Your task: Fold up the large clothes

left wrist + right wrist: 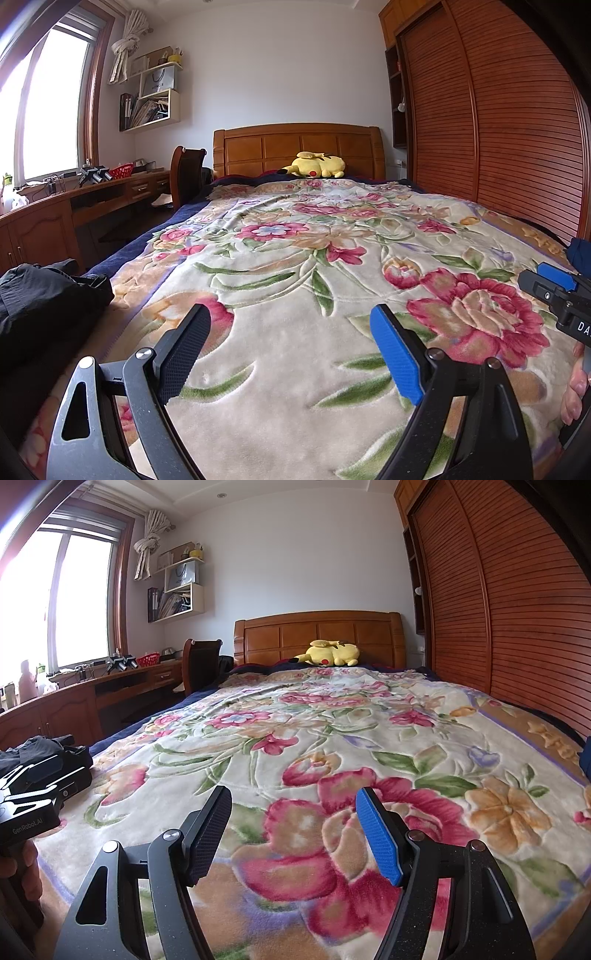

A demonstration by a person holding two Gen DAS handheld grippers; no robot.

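While nothing is yet in hand, the step looks like fetching the dark garment (pixel 44 295), which lies heaped at the bed's left edge, well apart from the bare middle of the floral blanket (pixel 295 258). To do it well, I judge, take the cloth by an edge or collar rather than the bulk of the heap, lift it clear, and spread it flat on the open blanket before any crease is made. A dark blue piece of cloth (pixel 580 251) shows at the far right edge; what it is cannot be told.

The bed fills the room's centre, its wooden headboard (pixel 299 147) against the white wall, a slatted wardrobe (pixel 498 129) on the right, a window (pixel 48 103) and a long wooden worktop (pixel 92 192) on the left. A yellow plush toy (pixel 314 166) rests by the headboard.

The left gripper (pixel 291 350) hovers over the blanket, fingers spread wide and empty; the right gripper (pixel 293 834) likewise, fingers somewhat less apart, holding nothing
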